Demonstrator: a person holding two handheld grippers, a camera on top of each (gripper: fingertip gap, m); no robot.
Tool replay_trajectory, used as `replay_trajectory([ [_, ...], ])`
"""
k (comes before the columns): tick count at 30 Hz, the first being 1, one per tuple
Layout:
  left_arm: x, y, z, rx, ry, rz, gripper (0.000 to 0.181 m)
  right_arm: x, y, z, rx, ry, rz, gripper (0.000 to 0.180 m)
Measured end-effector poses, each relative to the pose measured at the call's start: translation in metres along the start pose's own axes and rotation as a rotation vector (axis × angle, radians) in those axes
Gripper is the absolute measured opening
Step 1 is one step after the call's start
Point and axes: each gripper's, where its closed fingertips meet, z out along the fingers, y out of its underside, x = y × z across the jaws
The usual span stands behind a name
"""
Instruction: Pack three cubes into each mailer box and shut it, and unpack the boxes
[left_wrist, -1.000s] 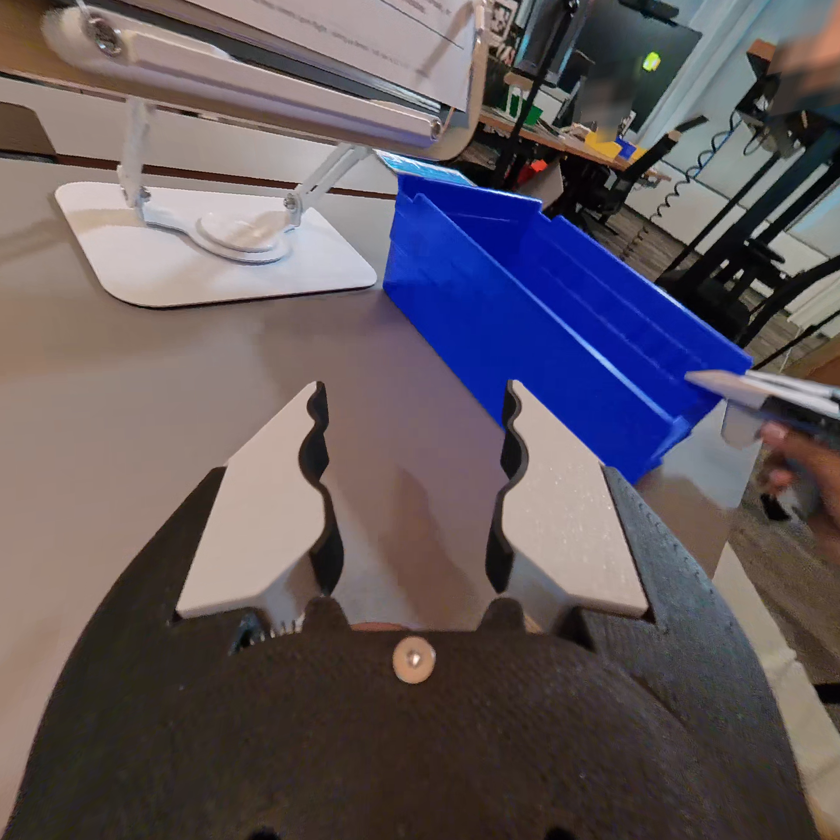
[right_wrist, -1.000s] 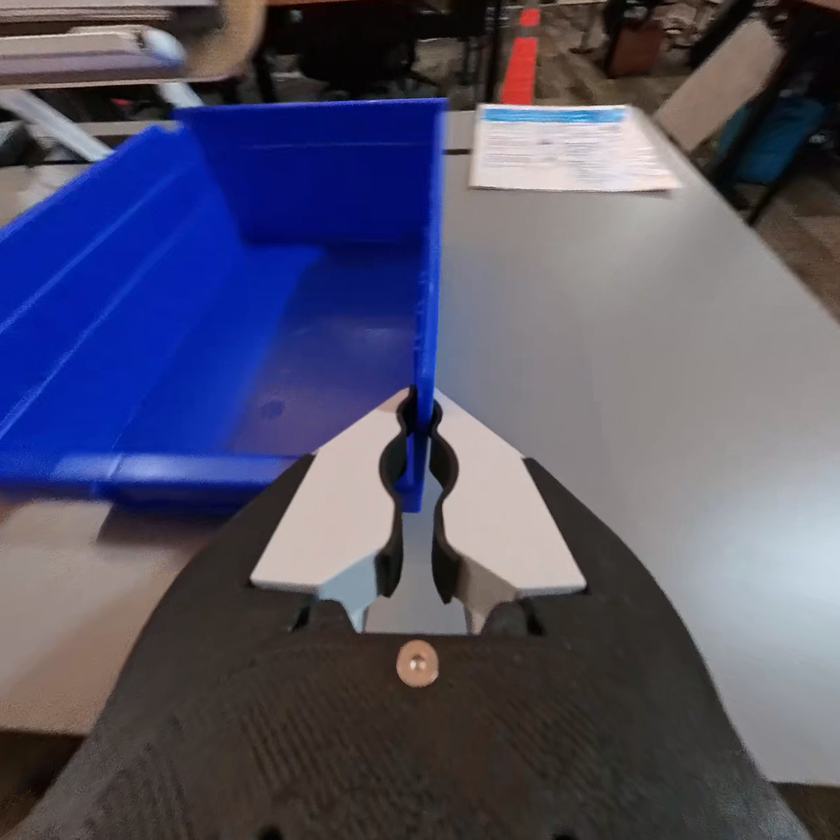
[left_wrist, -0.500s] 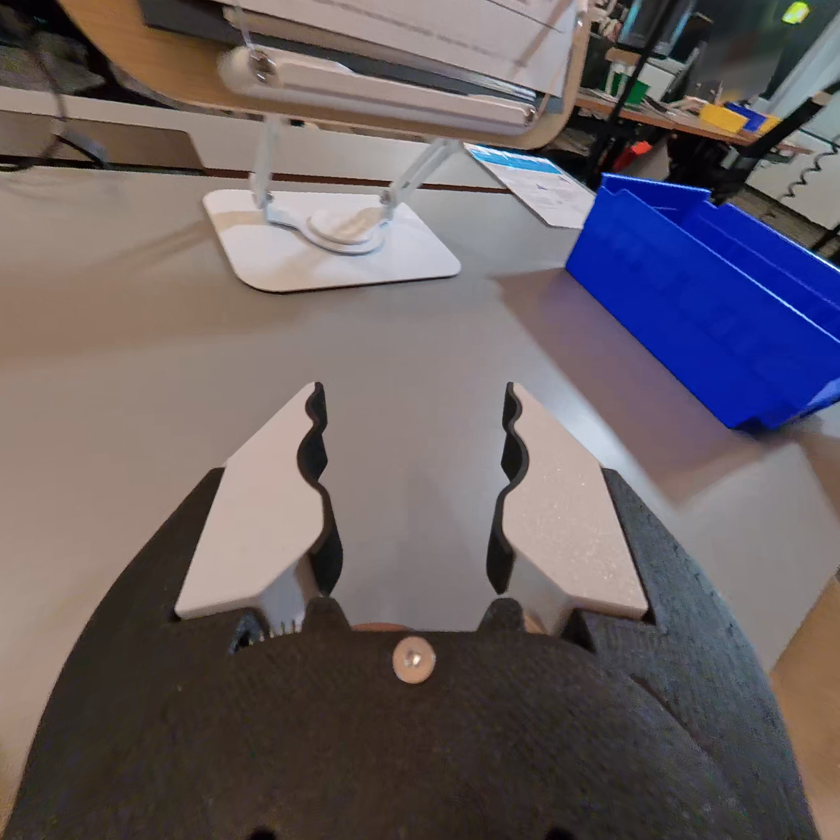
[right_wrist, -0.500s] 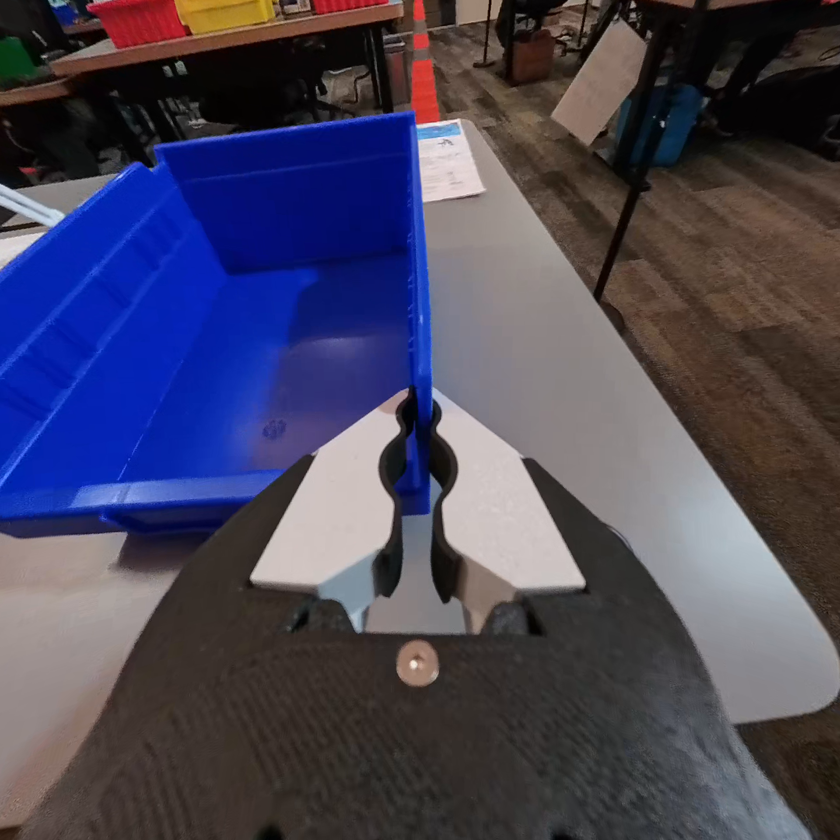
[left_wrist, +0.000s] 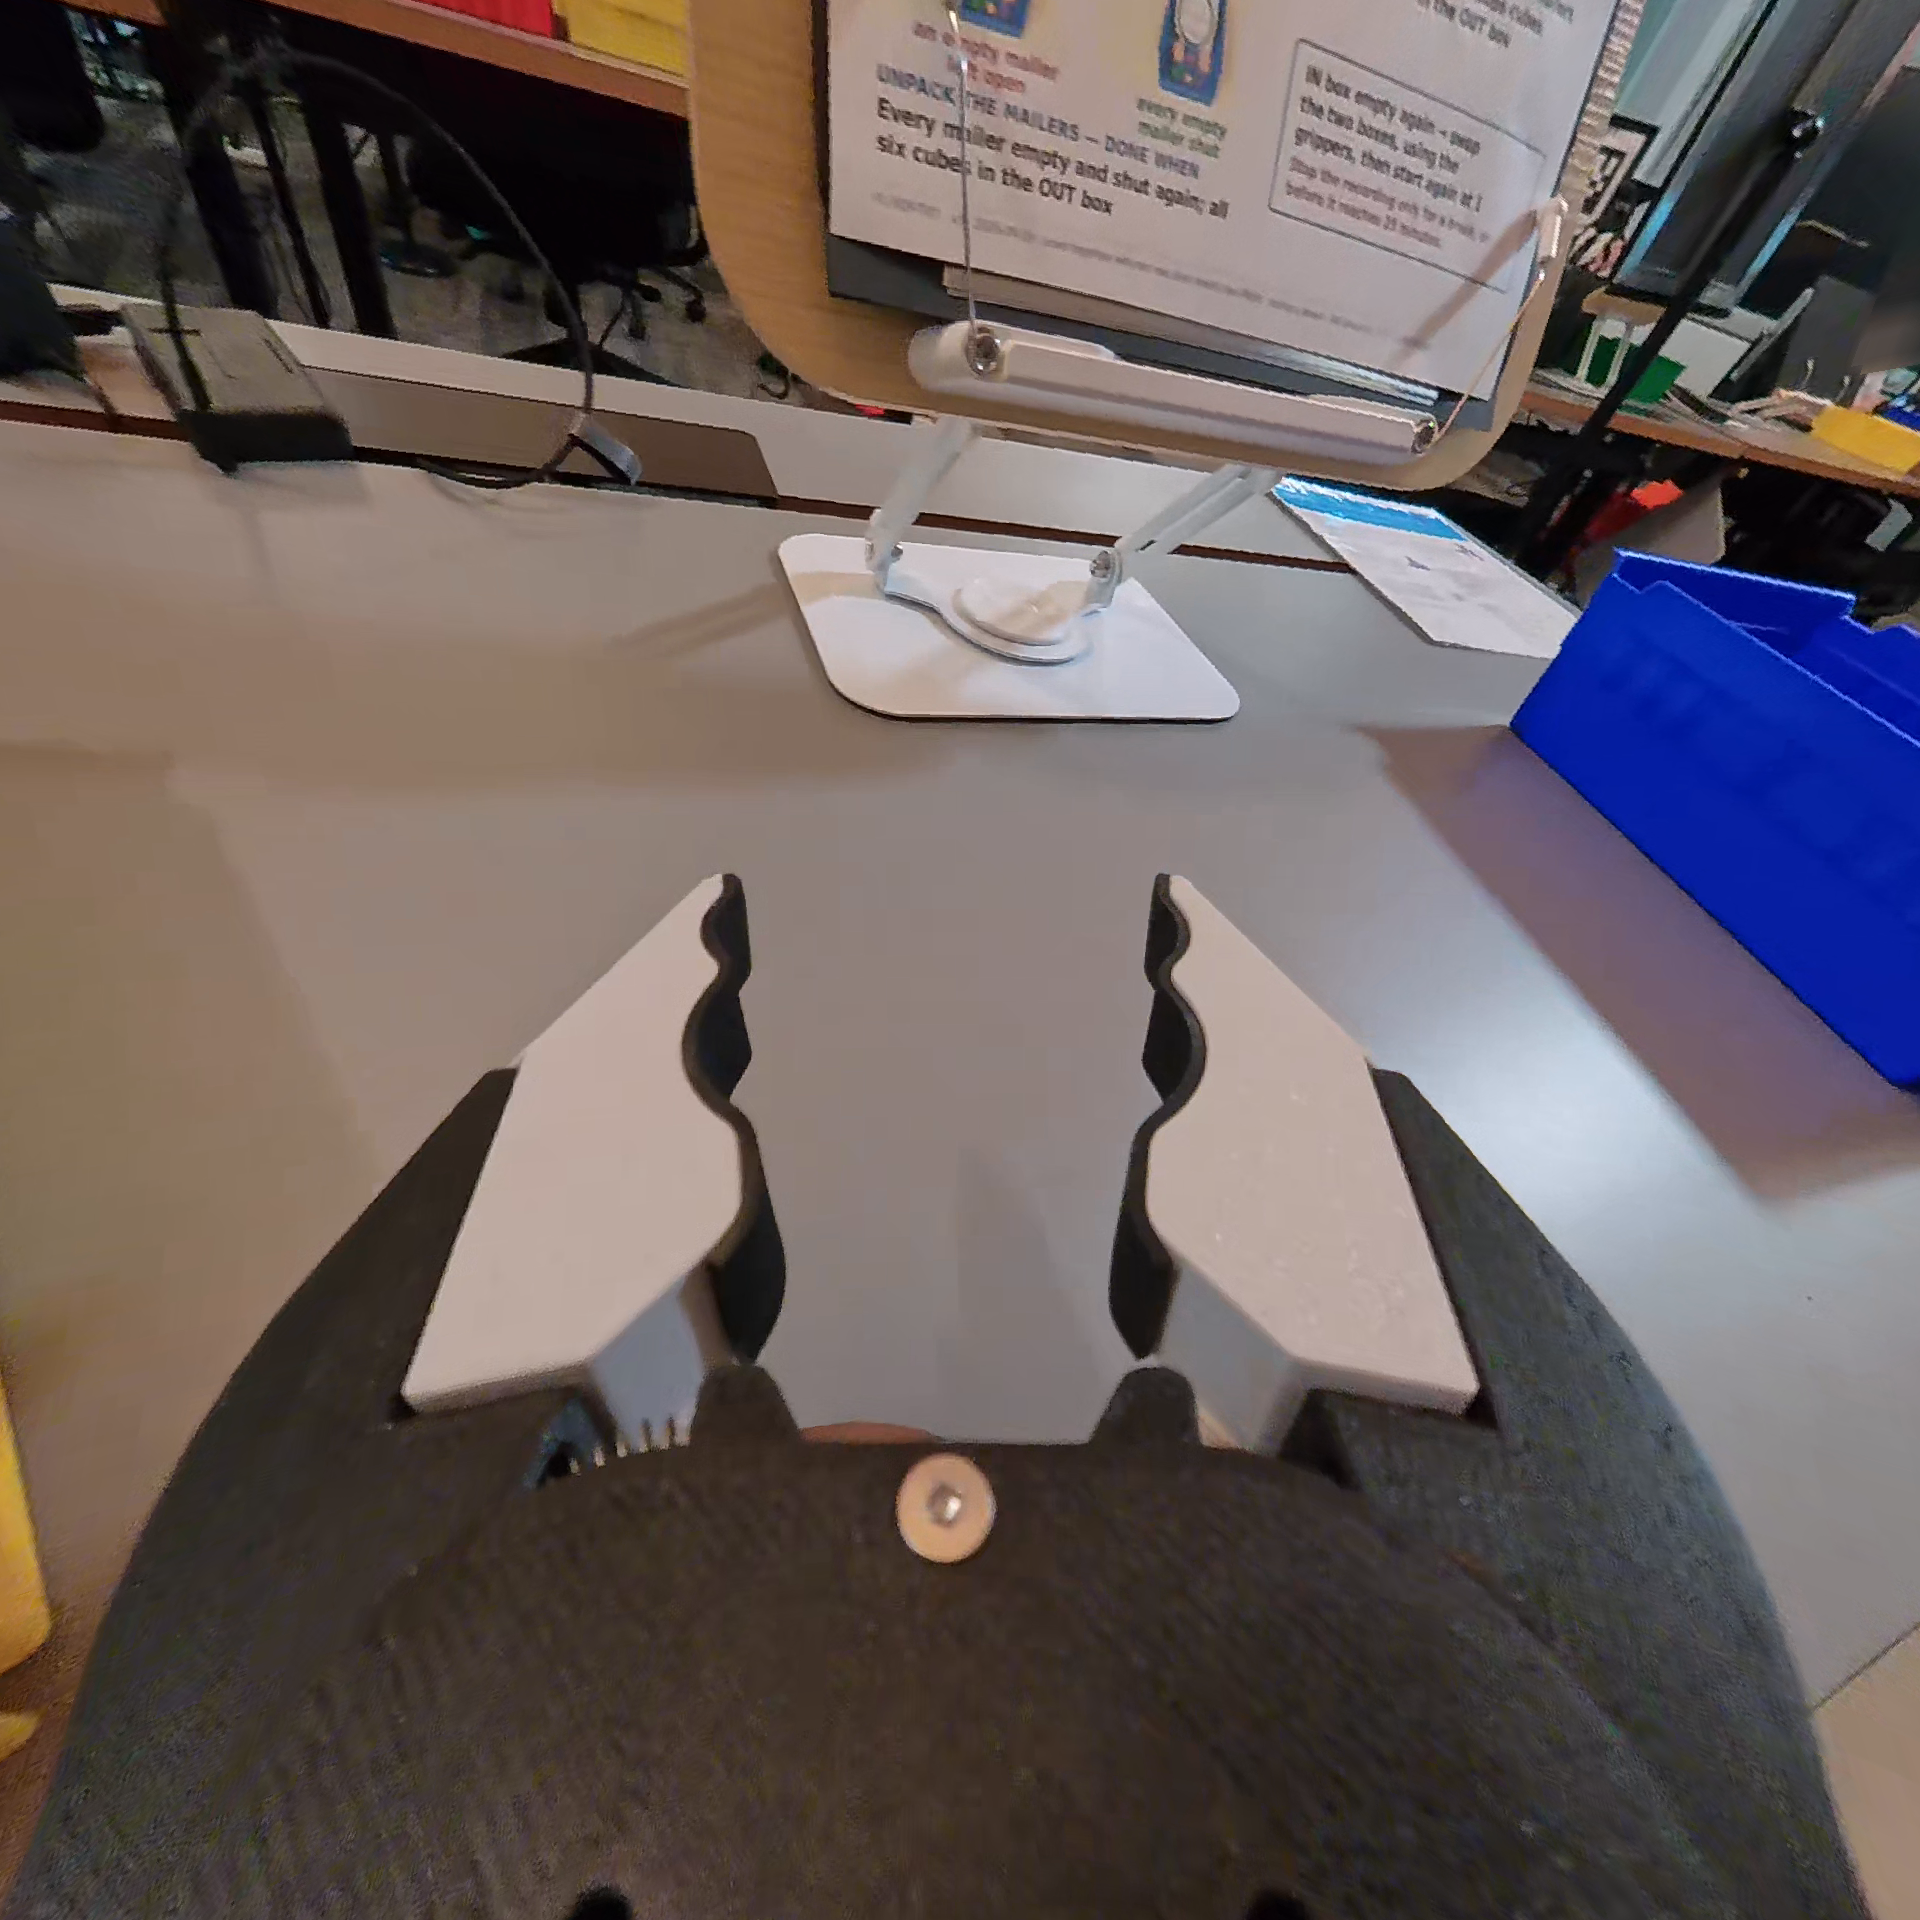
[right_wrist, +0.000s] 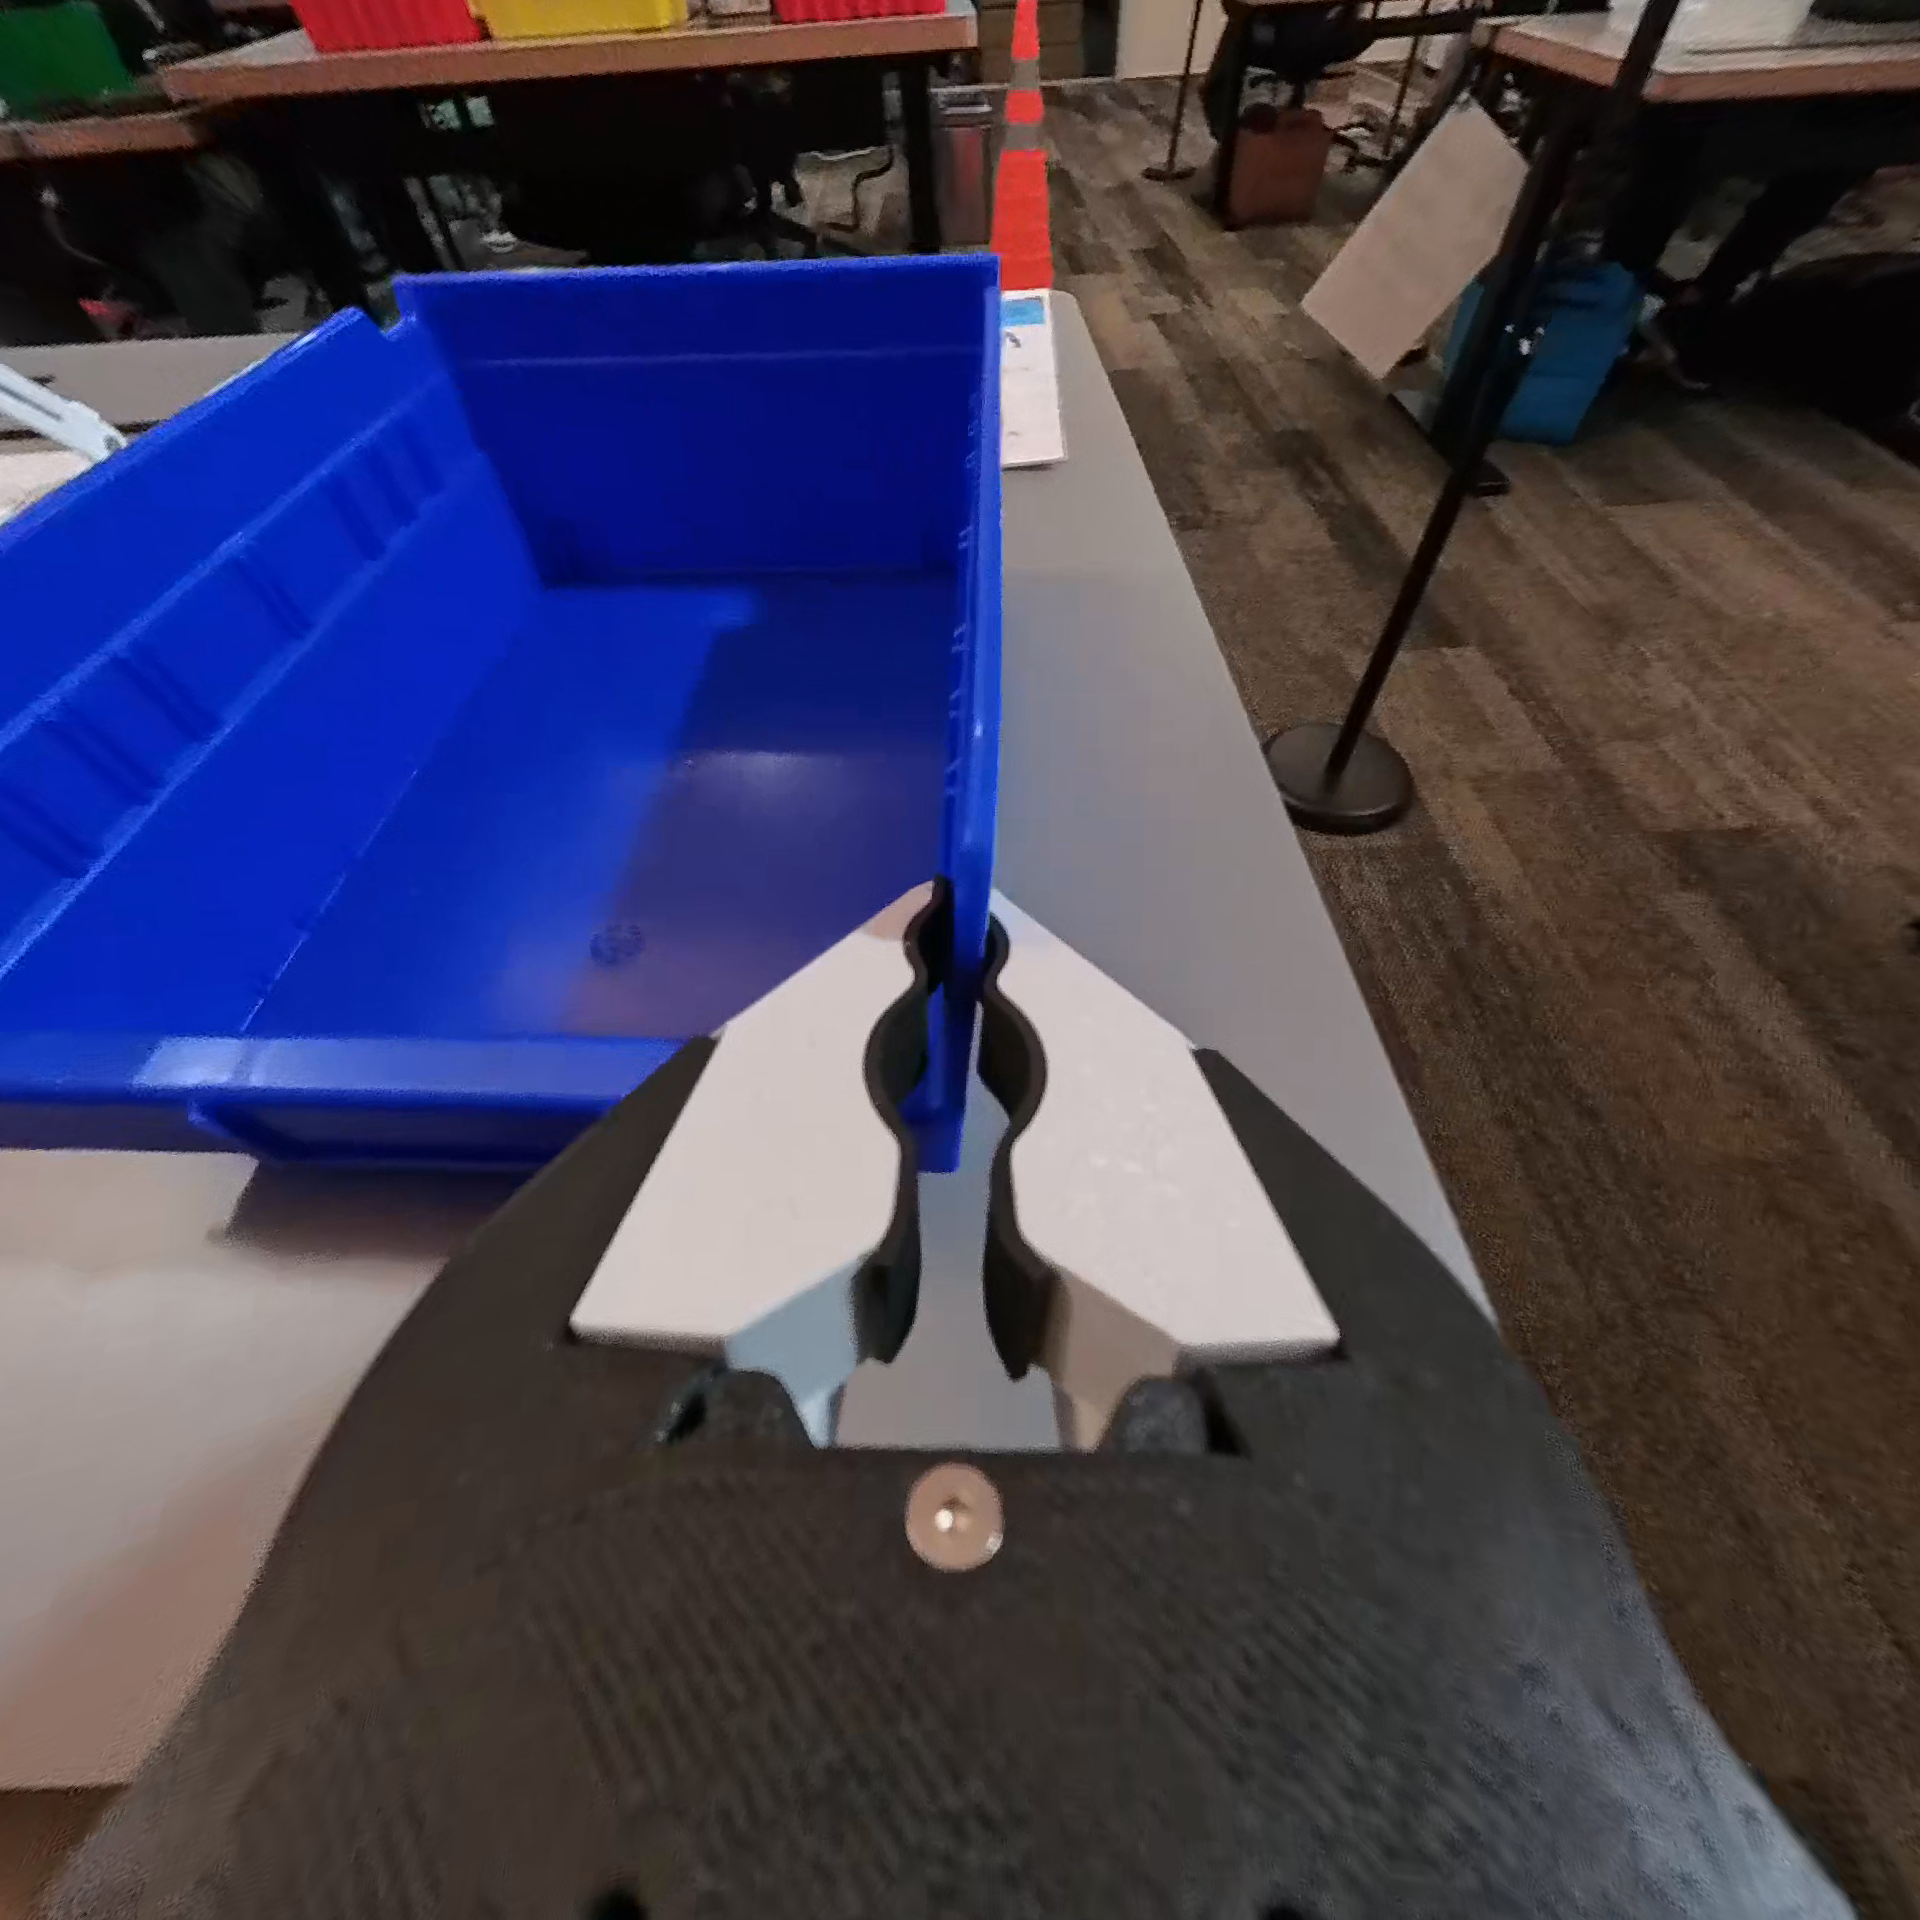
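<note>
I'm seeing open-plan lab or workshop: rows of long work tables (right_wrist: 582, 62), red and yellow storage bins (right_wrist: 478, 10) on top, orange traffic cone (right_wrist: 1023, 156) (mid-aisle), wood-look floor (right_wrist: 1558, 727), office chairs (left_wrist: 644, 281) behind.

Black textured claw (left_wrist: 943, 904), grey scalloped fingers (left_wrist: 603, 1143).

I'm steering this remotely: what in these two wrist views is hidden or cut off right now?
- Left wrist view: the blue bin runs off the right edge, so its inside is unseen.
- Left wrist view: a yellow object is clipped by the left edge; what it is cannot be told.
- Right wrist view: the right gripper body covers the bin's near right corner.
- Neither view shows mailer boxes or cubes.
</note>
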Motion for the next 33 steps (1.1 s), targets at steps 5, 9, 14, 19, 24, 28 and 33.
replay_trajectory([
  [5, -0.012, -0.003, -0.016, 0.026, -0.043, 0.005, 0.075, 0.005, 0.002, -0.005, -0.002, -0.065, -0.026, 0.0],
  [9, -0.022, -0.014, -0.04, 0.094, -0.081, -0.008, 0.071, 0.006, 0.002, -0.009, 0.009, -0.1, -0.019, 0.0],
  [14, -0.06, -0.038, -0.072, 0.203, -0.256, 0.041, 0.072, 0.01, 0.0, -0.008, 0.035, -0.053, -0.023, 0.016],
  [19, -0.118, -0.025, -0.081, 0.068, -0.486, 0.145, 0.078, -0.012, -0.065, -0.038, 0.195, 0.028, -0.176, 0.042],
  [24, -0.144, 0.015, -0.074, -0.17, -0.483, 0.244, 0.018, -0.103, -0.141, -0.073, 0.399, -0.054, -0.404, 0.03],
  [28, -0.154, 0.016, -0.091, -0.233, -0.559, 0.299, 0.008, -0.162, -0.161, -0.081, 0.395, -0.141, -0.511, 0.027],
  [33, -0.165, 0.022, -0.125, -0.241, -0.553, 0.226, 0.0, -0.263, -0.185, -0.128, 0.526, -0.61, -0.379, 0.0],
])
